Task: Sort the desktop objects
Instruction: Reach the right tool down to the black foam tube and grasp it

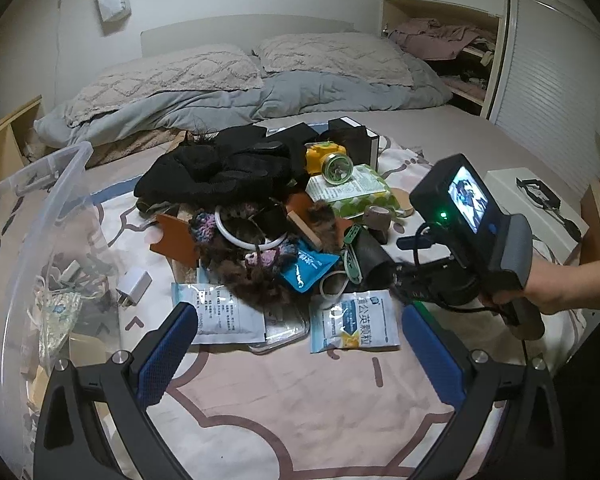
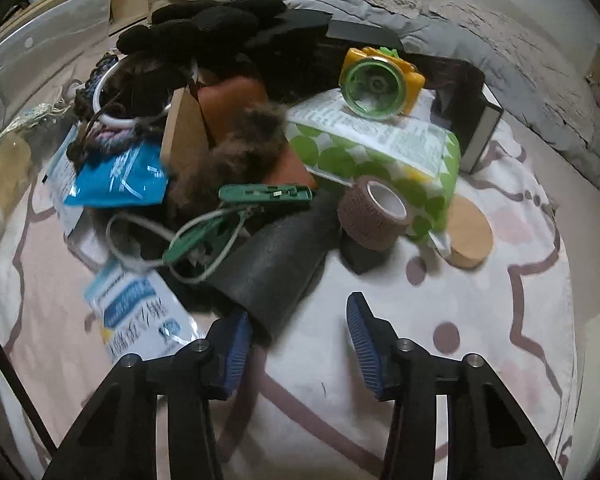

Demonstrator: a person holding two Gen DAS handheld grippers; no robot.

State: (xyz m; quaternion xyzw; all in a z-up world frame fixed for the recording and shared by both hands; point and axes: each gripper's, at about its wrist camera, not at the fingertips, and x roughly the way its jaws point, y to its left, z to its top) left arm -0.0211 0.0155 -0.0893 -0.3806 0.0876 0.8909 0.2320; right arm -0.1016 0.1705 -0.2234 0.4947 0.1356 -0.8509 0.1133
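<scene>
A sachet printed "蒲公英颗粒" lies at the pile's near edge. Left gripper hangs released above it; right gripper, spread, flanks a black foam roll beside brown bandage tape.

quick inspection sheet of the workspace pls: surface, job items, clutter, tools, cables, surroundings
Surface: pink-and-white patterned sheet on a bed; items heaped mid-sheet.
Job's things: clear plastic bin at left, already holding some items; black foam tube, brown bandage roll, green-dotted tissue pack, yellow-green toy, medicine sachet, white charger plug.
Clutter: black gloves, brown fur tuft, blue packet, black boxes at the back.
Grippers: left tool open, empty, short of the heap; right tool open, its left pad by the foam tube's end.
Cables: white cord looped through a green clip.
Surroundings: pillows, grey duvet, open shelf with clothes, white box at right.
</scene>
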